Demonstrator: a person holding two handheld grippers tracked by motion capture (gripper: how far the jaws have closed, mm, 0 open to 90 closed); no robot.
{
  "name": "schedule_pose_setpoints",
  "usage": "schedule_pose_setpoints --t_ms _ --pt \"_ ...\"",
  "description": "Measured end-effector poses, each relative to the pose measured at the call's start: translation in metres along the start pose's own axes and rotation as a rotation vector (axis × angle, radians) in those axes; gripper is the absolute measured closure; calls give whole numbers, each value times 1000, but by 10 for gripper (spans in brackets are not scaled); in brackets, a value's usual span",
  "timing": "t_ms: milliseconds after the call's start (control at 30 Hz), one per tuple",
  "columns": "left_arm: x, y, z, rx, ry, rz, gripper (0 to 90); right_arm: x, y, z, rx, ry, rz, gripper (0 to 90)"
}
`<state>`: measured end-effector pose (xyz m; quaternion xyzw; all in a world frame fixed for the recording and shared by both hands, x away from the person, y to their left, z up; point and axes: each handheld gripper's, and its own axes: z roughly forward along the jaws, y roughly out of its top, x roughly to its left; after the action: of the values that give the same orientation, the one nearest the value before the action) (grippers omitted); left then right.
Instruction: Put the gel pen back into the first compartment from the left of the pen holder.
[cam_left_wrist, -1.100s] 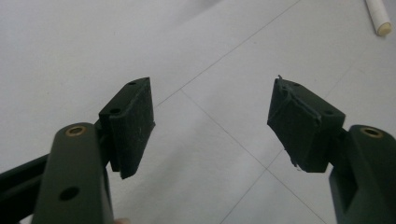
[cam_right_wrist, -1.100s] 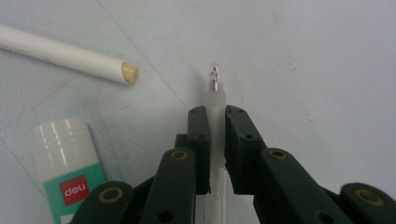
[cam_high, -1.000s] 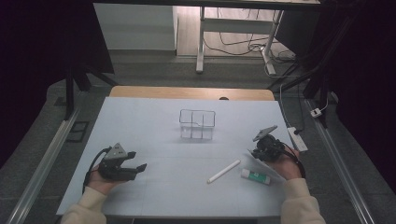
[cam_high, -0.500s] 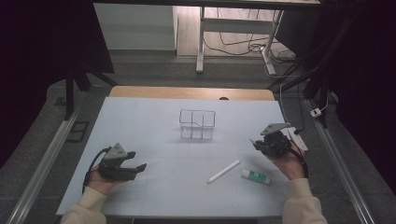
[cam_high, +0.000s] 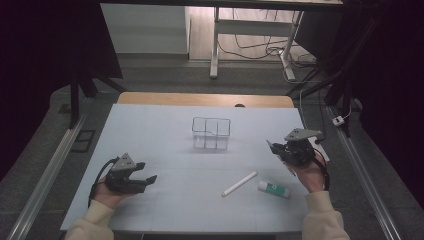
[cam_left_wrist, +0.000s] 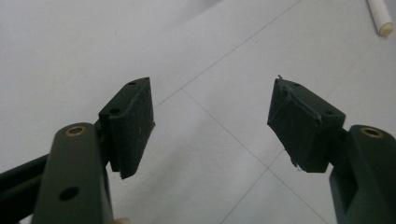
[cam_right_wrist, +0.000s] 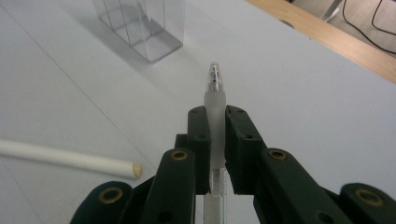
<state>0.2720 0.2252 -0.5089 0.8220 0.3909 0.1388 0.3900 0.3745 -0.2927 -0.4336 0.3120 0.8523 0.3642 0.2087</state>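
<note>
your right gripper (cam_right_wrist: 215, 135) fingers clench a frosted pen (cam_right_wrist: 215, 105) above the bench (cam_high: 165, 135); your left gripper (cam_left_wrist: 212, 123) fingers are spread, grasping nothing

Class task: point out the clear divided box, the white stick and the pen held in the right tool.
Clear divided box (cam_high: 211, 134): high view, front wall.
White stick (cam_high: 239, 184): high view, middle of its length.
Pen (cam_right_wrist: 214, 100): right gripper view, frosted barrel just above the jaws.
</note>
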Motion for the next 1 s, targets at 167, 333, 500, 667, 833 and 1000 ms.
schedule_pose_setpoints --t_ms 167,333,500,667,833,1000 --pt "0 0 0 1 0 0 314 0 1 -3 -46 -5 18 801" --pt "0 0 0 0 0 1 314 1 1 -3 -65 13 29 801" --pt "0 0 0 0 1 1 314 3 3 -1 -86 10 28 801" --pt "0 0 0 1 1 1 314 6 6 1 -119 44 38 801" --pt "0 0 0 0 2 2 313 11 11 3 -140 64 36 800" --pt "0 0 0 2 2 1 312 17 17 3 -184 71 35 800"
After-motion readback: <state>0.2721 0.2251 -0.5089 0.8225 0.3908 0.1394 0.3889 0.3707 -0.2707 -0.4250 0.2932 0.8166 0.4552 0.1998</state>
